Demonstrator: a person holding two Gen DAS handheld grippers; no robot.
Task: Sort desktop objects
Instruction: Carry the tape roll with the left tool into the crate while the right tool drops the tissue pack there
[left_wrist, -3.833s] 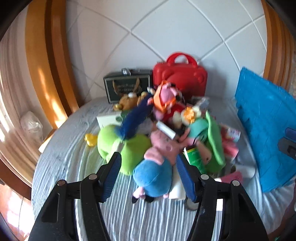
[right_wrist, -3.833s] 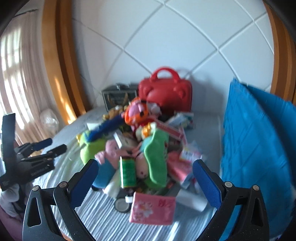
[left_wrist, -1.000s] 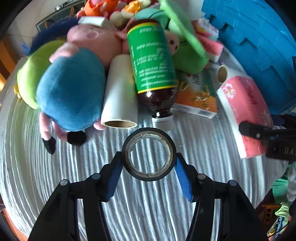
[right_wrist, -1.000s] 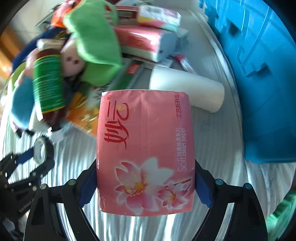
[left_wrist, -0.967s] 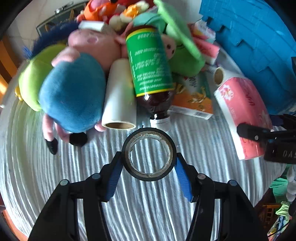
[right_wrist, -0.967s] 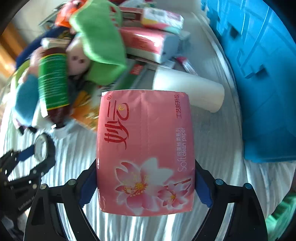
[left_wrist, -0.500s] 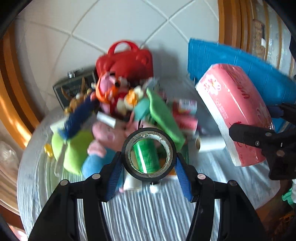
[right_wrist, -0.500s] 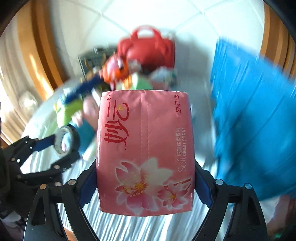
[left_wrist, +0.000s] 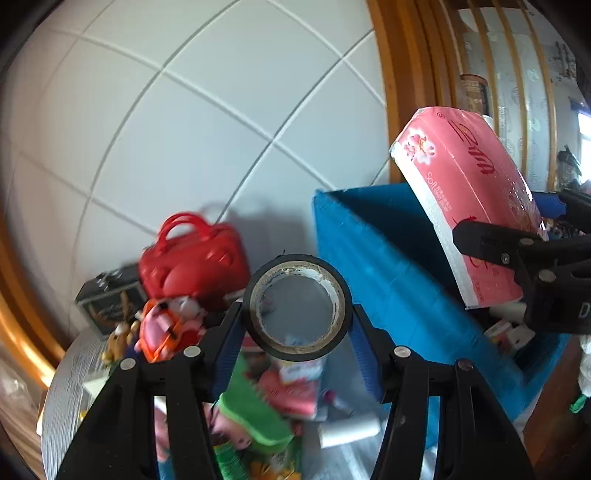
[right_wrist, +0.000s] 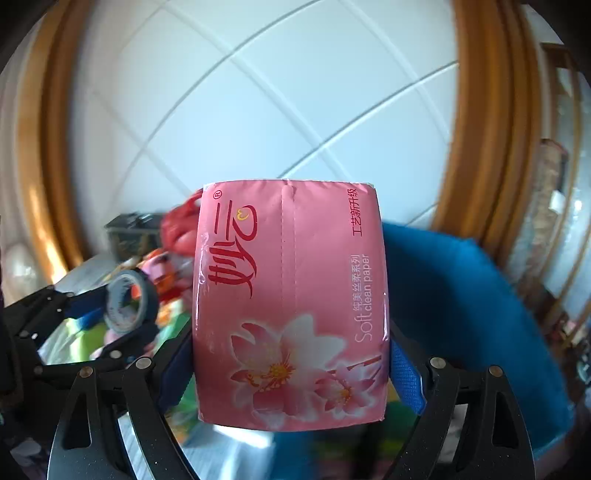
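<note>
My left gripper (left_wrist: 297, 328) is shut on a black roll of tape (left_wrist: 255, 306), held up in the air with its hole facing the camera. My right gripper (right_wrist: 290, 363) is shut on a pink tissue pack (right_wrist: 291, 306) printed with flowers, also raised high. In the left wrist view the tissue pack (left_wrist: 469, 206) hangs over the open blue fabric bin (left_wrist: 391, 266) at the right. In the right wrist view the roll of tape (right_wrist: 127, 301) and the left gripper show at the left, above the pile.
Below lies a heap of plush toys and packets (left_wrist: 258, 417) on a round table with a grey striped cloth (left_wrist: 66, 380). A red handbag (left_wrist: 192, 258) and a dark box (left_wrist: 107, 299) stand at the back against the tiled wall. Wooden frames flank both sides.
Both grippers have risen well above the table and tilted up from looking down, carrying the tape and the tissue pack. The tissue pack now hangs over the blue bin.
</note>
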